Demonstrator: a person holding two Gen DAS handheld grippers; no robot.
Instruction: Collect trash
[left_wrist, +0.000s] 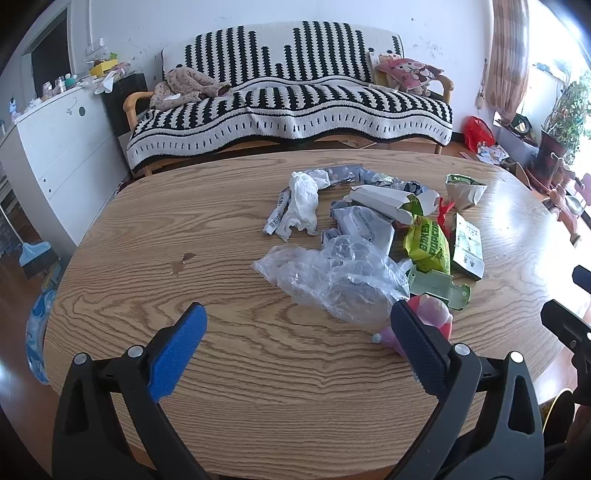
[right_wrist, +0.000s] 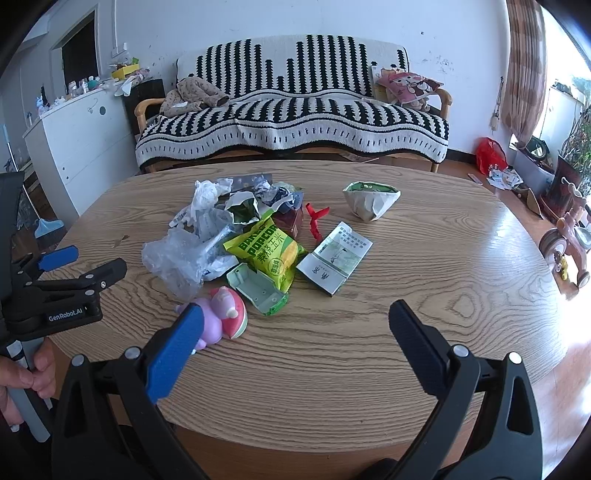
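Probably the clear plastic bag, lying crumpled in the middle of the tabletop, is very light, soft and slippery, so pinch a thick fold; both grippers' fingers are spread, holding nothing.

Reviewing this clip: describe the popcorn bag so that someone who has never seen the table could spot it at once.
On the oval wood-grain table in front of the black-and-white striped sofa, find the pile of litter. The yellow-green foil snack bag lies flat at the pile's right side, between the crumpled clear plastic bag and the folded white-and-green paper leaflet. It alone is bright yellow-green, printed BAKED POPCORN.
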